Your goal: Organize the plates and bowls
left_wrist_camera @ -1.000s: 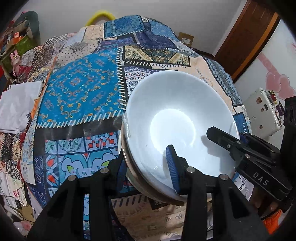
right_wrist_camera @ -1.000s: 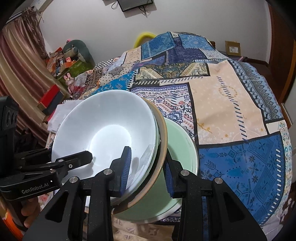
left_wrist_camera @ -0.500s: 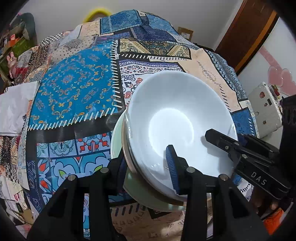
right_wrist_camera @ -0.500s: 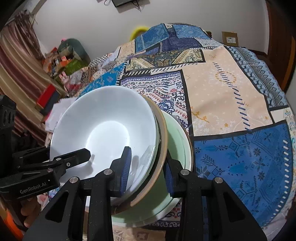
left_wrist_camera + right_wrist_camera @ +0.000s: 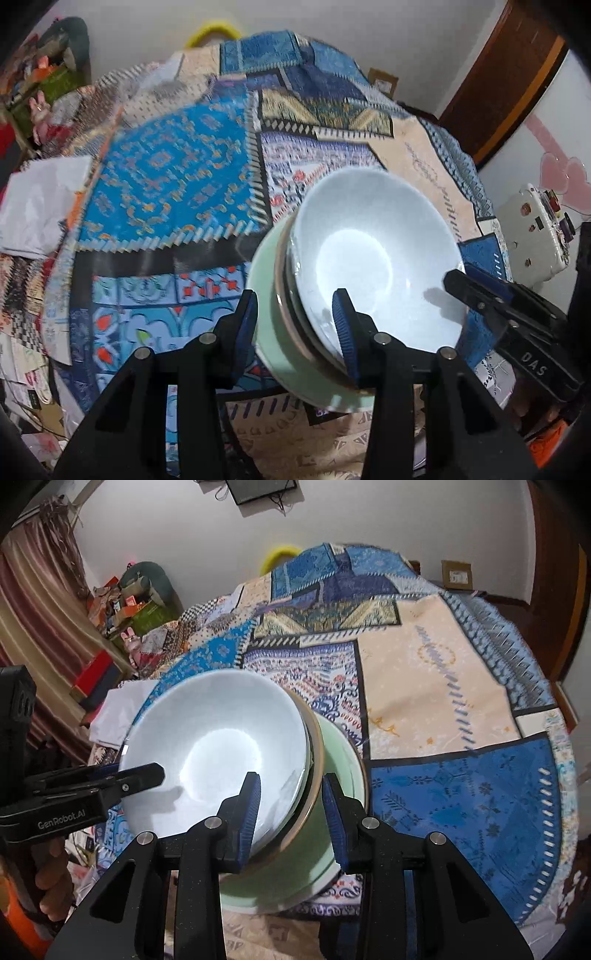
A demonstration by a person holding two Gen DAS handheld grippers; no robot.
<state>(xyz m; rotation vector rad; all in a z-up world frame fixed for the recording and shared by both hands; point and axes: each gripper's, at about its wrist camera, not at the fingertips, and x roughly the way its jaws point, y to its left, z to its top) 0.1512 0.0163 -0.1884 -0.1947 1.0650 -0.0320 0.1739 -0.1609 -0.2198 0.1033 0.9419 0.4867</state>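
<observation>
A white bowl [image 5: 373, 258] [image 5: 218, 753] sits nested in a brown-rimmed bowl [image 5: 314, 786], and both lean in a pale green bowl [image 5: 269, 332] [image 5: 295, 878] on the patchwork bedspread [image 5: 461, 805]. My left gripper [image 5: 295, 328] is shut over the stack's near rim, with one pad inside the white bowl and the other at the green bowl's outer edge. From the opposite side my right gripper [image 5: 291, 808] is shut on the white and brown-rimmed bowls, its outer finger inside the green bowl. Each gripper's tip shows in the other's view: the right gripper [image 5: 458, 280] and the left gripper [image 5: 155, 771].
A folded white cloth [image 5: 40, 206] lies at the bed's left edge. A white box with stickers [image 5: 535, 236] stands to the right, below a wooden door [image 5: 517, 74]. Cluttered shelves [image 5: 125, 602] and a curtain [image 5: 44, 620] fill the left, with a yellow ring [image 5: 280, 554] behind the bed.
In the left wrist view the green bowl has come out from under the stack on the left, and the stack looks smaller. Both grips look unchanged.
</observation>
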